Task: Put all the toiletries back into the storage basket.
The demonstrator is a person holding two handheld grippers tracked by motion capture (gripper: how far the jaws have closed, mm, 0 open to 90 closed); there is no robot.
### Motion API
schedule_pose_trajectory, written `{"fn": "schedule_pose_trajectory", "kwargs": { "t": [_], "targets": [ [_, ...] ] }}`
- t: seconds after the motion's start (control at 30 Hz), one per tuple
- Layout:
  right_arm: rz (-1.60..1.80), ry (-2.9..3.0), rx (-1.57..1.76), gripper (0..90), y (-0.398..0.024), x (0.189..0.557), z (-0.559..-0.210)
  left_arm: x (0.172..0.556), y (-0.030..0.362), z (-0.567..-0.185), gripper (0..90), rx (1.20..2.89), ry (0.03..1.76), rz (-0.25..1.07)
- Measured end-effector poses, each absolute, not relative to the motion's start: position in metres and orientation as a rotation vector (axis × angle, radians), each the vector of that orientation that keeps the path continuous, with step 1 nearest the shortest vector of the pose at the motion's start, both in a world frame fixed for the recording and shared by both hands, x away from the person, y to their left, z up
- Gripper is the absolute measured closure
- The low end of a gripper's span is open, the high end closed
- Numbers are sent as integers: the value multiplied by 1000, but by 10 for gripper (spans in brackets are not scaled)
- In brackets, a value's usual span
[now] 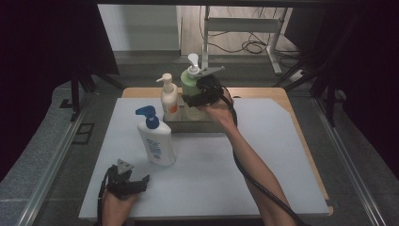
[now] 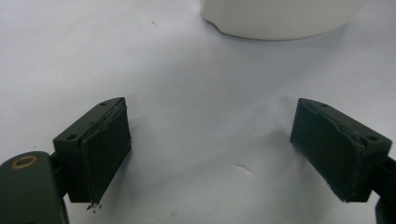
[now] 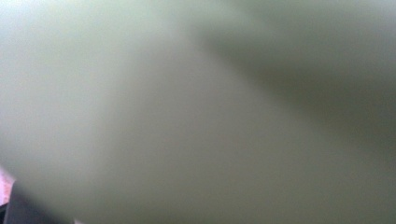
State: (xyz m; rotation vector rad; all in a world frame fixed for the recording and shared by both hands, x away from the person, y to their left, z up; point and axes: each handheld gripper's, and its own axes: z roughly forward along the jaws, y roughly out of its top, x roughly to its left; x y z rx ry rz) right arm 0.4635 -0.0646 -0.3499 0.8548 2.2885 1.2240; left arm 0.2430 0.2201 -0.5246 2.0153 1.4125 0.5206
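Observation:
A pale green pump bottle (image 1: 189,84) stands at the back of the white mat, its base hidden behind the wall of a low metal tray (image 1: 193,126). My right gripper (image 1: 195,100) is clamped round its body from the right, one black jaw crossing its front. In the right gripper view the green bottle (image 3: 187,116) is a close blur. A small white bottle (image 1: 169,101) with an orange label stands in the tray to its left. My left gripper (image 1: 136,182) rests near the front edge, open and holding nothing (image 2: 210,154).
A tall white bottle with a blue pump (image 1: 157,143) stands on the mat in front of the tray, just beyond my left gripper; its base (image 2: 280,18) is close ahead of the jaws. The wooden table edge (image 1: 306,146) runs along the right.

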Motion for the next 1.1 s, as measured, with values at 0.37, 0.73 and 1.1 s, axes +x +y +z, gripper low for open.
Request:
{"fn": "schedule_pose_trajectory", "kwargs": {
  "t": [0.37,0.73,1.1],
  "targets": [
    [1190,2277,853,118,-58,476,-361,243,220,-525,114,2018,1412,520],
    [1179,2296,865,118,-55,481,-376,243,220,-524,114,2019,1413,521],
    [1169,2330,882,118,-57,482,-391,243,220,-525,114,2016,1412,520]
  ]
}}
